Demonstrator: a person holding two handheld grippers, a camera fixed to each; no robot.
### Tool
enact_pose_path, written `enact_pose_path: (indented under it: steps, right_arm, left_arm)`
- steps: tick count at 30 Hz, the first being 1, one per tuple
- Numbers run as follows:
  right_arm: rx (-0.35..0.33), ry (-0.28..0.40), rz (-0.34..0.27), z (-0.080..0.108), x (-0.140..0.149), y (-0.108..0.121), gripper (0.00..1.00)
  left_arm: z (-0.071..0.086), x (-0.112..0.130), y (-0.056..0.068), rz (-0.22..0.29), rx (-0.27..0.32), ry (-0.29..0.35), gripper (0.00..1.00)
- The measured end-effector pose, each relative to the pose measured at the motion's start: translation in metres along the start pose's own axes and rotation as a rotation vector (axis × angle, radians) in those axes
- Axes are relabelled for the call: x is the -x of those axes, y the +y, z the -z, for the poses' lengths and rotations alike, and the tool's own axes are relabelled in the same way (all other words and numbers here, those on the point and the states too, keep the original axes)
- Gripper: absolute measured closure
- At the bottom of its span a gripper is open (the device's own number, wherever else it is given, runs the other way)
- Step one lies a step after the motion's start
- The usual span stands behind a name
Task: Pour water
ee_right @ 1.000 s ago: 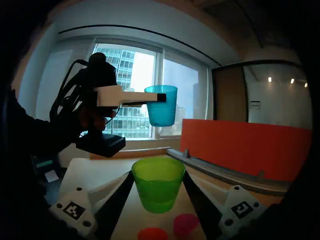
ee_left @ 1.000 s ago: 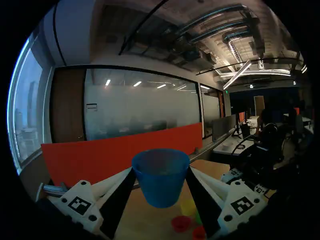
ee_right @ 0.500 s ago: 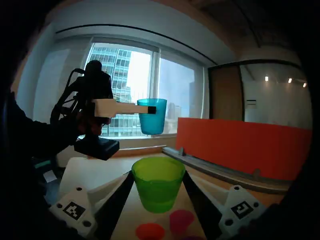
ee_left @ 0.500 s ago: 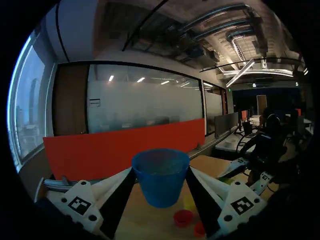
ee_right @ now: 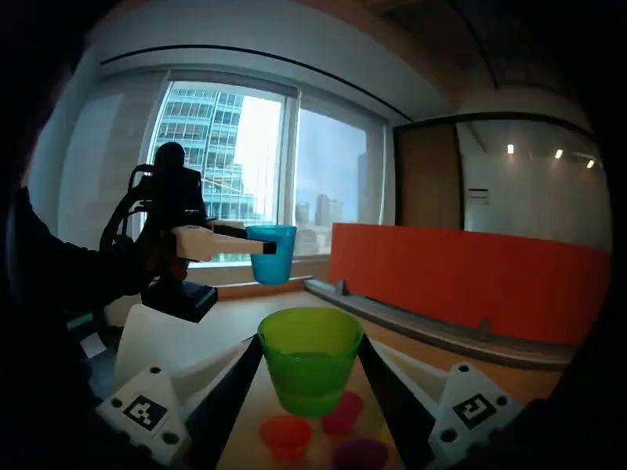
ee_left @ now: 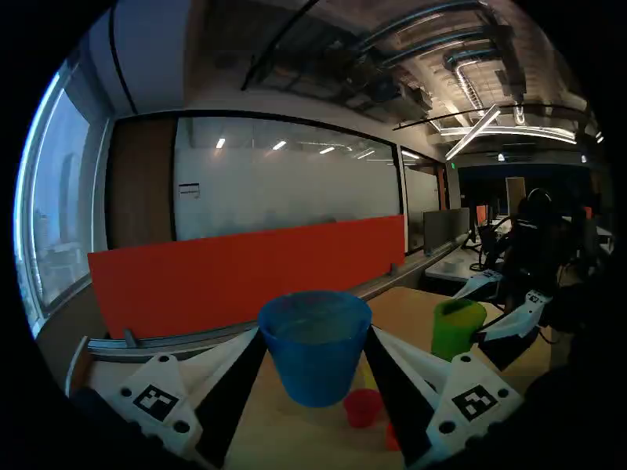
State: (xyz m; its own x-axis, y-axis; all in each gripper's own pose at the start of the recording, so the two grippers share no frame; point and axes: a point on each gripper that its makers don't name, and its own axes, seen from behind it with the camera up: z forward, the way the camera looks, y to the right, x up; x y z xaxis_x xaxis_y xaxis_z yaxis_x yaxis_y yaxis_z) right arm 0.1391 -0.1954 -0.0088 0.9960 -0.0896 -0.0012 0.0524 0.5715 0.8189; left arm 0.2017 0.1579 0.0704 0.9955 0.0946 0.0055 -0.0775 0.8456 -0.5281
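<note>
A wide window (ee_right: 235, 172) and a long orange partition (ee_left: 243, 270) border the wooden counter (ee_left: 407, 309), which carries the small things of this job.

The left tool (ee_left: 315, 335) is clenched on a blue cup (ee_left: 315, 356), with both fingers pressed to its sides. The cup sits upright and is lifted clear of the counter. In the right gripper view the same blue cup (ee_right: 273, 254) hangs in the air at the far side, and a hand (ee_right: 153, 254) holds that tool. The right tool (ee_right: 309, 341) is clamped on a green cup (ee_right: 311, 368), which is also upright. A darker band in its lower half may be water, though I cannot tell for certain. In the left gripper view the green cup (ee_left: 458, 329) stands off to the side, apart from the blue one.

Below the held cups, a few small cups sit on the counter: a red cup (ee_right: 286, 435), a pink cup (ee_right: 342, 413) and a purple cup (ee_right: 360, 454).

As a judgement, both cups are picked up and the pour itself is not yet begun. Neither cup is tilted and their rims are well apart. What is left is to bring one rim over the other, tip it, and let the water run across.
</note>
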Motion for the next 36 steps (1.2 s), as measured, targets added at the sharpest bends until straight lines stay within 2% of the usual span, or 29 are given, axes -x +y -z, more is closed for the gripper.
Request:
enact_pose_path:
  steps: [11, 22, 36]
  right_arm:
    - [0.042, -0.006, -0.013, 0.025, 0.003, 0.012, 0.09]
    - [0.048, -0.035, -0.022, 0.036, 0.017, 0.008, 0.09]
    - [0.042, -0.113, -0.011, 0.045, 0.048, 0.004, 0.09]
  left_arm:
    - [0.005, 0.026, 0.008, -0.013, 0.002, -0.016, 0.15]
    - [0.010, 0.056, 0.010, -0.035, -0.008, -0.041, 0.15]
    - [0.008, 0.106, 0.025, -0.041, 0.033, -0.139, 0.15]
